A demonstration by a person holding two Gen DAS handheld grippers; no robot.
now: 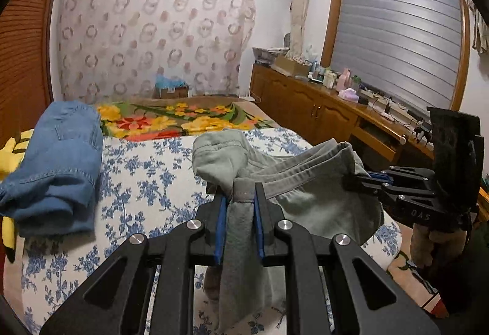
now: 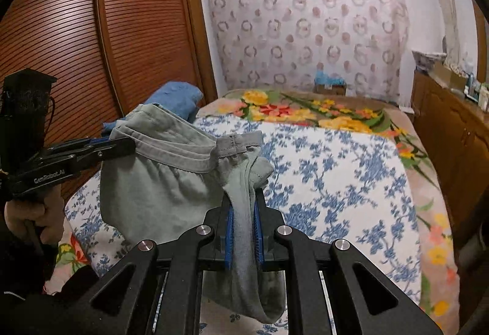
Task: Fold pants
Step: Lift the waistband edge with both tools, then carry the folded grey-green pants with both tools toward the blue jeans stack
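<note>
Grey-green pants point(image 1: 305, 188) hang in the air above the bed, held by the waistband between both grippers. My left gripper point(image 1: 241, 197) is shut on one end of the waistband; cloth hangs down between its blue pads. My right gripper point(image 2: 244, 206) is shut on the other end of the pants point(image 2: 159, 188). In the left wrist view the right gripper point(image 1: 357, 179) shows at the right, clamped on the waistband. In the right wrist view the left gripper point(image 2: 122, 143) shows at the left, clamped on the waistband. The legs hang below, mostly hidden.
The bed has a blue-flowered white cover point(image 1: 146, 179) and a bright floral blanket point(image 1: 189, 117) beyond. Folded blue jeans point(image 1: 58, 163) lie at the bed's left. A wooden wardrobe point(image 2: 107, 38) stands left; a cluttered wooden cabinet point(image 1: 321, 108) runs along the right.
</note>
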